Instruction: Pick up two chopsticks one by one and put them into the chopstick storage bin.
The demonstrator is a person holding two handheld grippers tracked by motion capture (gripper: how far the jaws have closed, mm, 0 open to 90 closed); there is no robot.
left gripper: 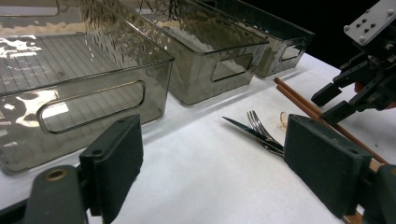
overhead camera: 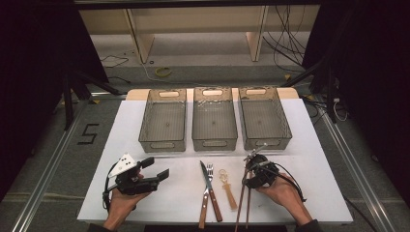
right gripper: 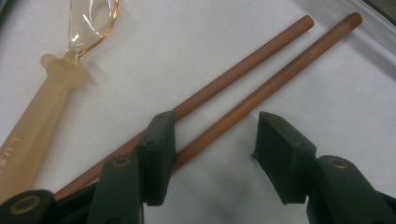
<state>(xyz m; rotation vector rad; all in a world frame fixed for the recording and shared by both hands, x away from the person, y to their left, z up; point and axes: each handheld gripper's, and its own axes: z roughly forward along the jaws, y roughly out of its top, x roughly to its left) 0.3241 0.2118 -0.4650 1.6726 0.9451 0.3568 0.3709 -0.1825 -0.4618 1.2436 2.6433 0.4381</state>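
Two brown chopsticks (overhead camera: 241, 208) lie side by side on the white table (overhead camera: 145, 212) at the front right. My right gripper (overhead camera: 248, 176) is down over their far ends, open. In the right gripper view its jaws (right gripper: 212, 149) straddle one chopstick (right gripper: 289, 70), while the other chopstick (right gripper: 261, 49) passes under the left jaw. A clear amber spoon (right gripper: 70, 70) lies just beside them. A knife (overhead camera: 205, 174) and a fork (overhead camera: 210, 170) with wooden handles lie crossed at the front centre. My left gripper (overhead camera: 157, 168) is held at the front left, open and holding nothing.
Three smoky transparent bins stand in a row at the back of the table: left (overhead camera: 162, 145), middle (overhead camera: 214, 143), right (overhead camera: 265, 142), all with nothing in them. In the left gripper view the nearest bin (left gripper: 88, 100) is close ahead, and the knife and fork (left gripper: 257, 133) lie to the right.
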